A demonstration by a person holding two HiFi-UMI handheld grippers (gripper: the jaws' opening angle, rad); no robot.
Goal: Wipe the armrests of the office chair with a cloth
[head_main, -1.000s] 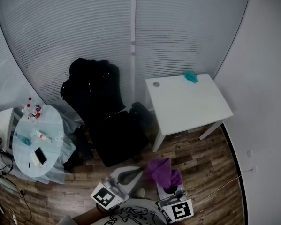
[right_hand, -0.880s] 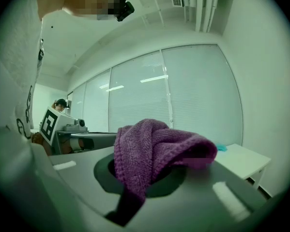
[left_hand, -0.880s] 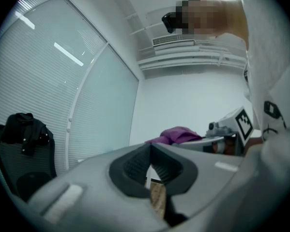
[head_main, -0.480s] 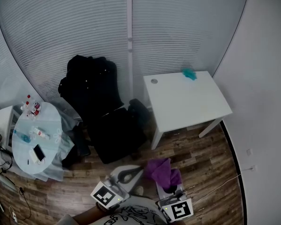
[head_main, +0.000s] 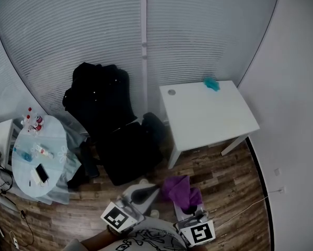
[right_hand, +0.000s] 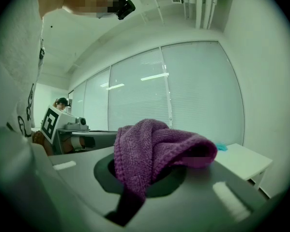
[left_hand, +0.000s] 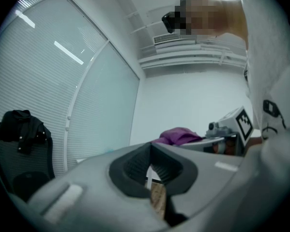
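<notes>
Right hand-held gripper (right_hand: pixel 147 170) clamped on purple cloth (right_hand: pixel 159 144), bunched, draping over jaws. Left hand-held gripper (left_hand: pixel 150 163) closed, empty. Cloth soft, light, limp knit: probably wants firm pinch on fold, tail left loose for wiping. Office chair (head_main: pixel 126 145) well ahead, beside white table (head_main: pixel 208 116). Armrests black on black below dark jacket (head_main: pixel 96 90), hard to make out.

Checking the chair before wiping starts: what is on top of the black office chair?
A black jacket hangs over the backrest of the black office chair, hiding the backrest's upper part. The seat looks bare. The rest of the chair is too dark to tell whether anything lies on it.
</notes>
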